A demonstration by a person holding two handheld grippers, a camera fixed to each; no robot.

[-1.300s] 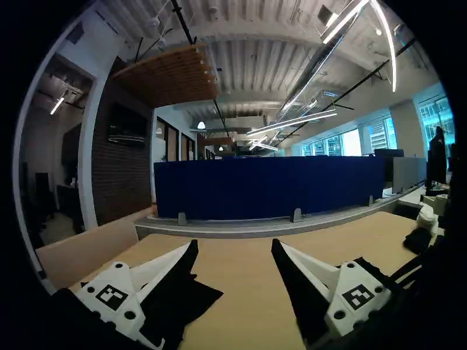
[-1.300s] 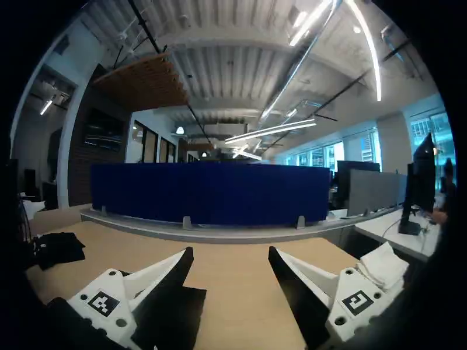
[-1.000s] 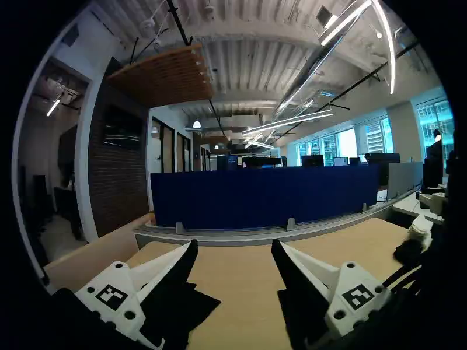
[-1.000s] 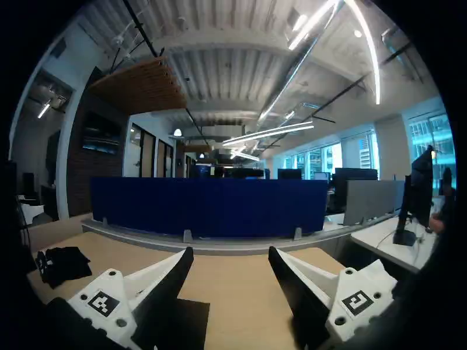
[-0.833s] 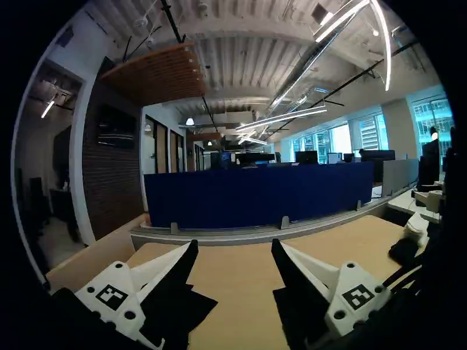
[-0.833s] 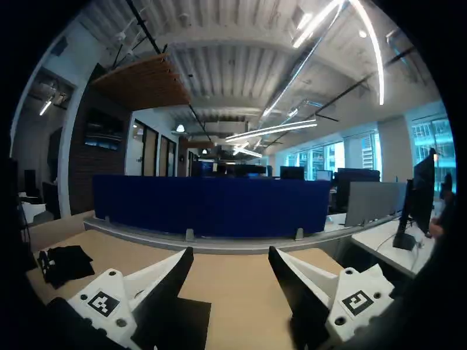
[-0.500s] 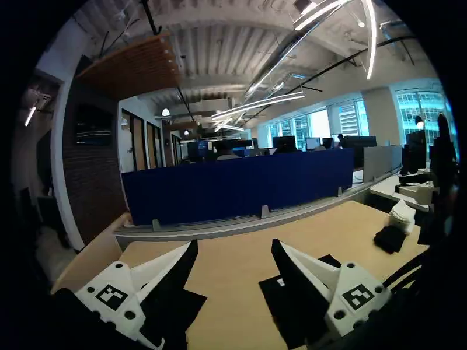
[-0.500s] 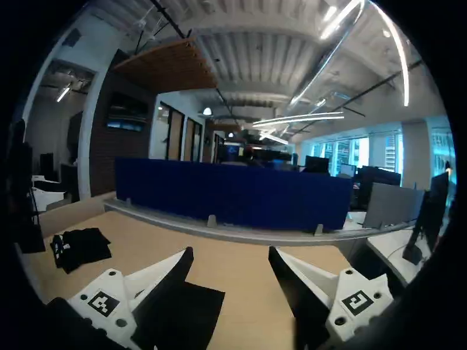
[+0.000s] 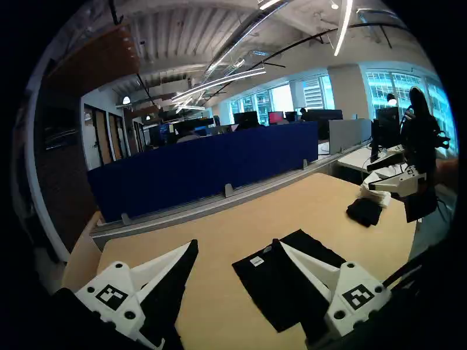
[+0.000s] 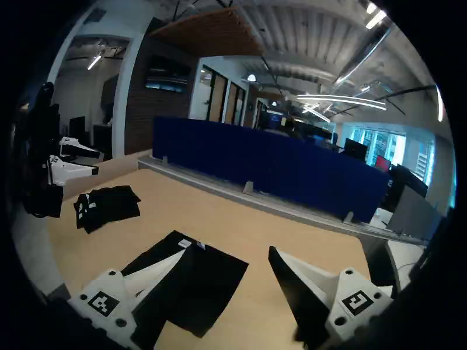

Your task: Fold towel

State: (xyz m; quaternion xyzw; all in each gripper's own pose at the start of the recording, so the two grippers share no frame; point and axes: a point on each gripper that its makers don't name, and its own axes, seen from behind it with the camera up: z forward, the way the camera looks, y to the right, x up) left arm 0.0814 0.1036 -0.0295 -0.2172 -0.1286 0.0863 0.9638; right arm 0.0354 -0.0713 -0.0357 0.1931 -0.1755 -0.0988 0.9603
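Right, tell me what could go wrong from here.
Both the left gripper and right gripper hang open with nothing held, and the black towel lies askew to them: the fold may come out crooked. It looks already doubled, so the fingers might pinch only the top layer.

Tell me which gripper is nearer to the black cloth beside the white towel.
Right. The right gripper is close beside the black cloth; the left gripper is farther away, across the flat black towel.
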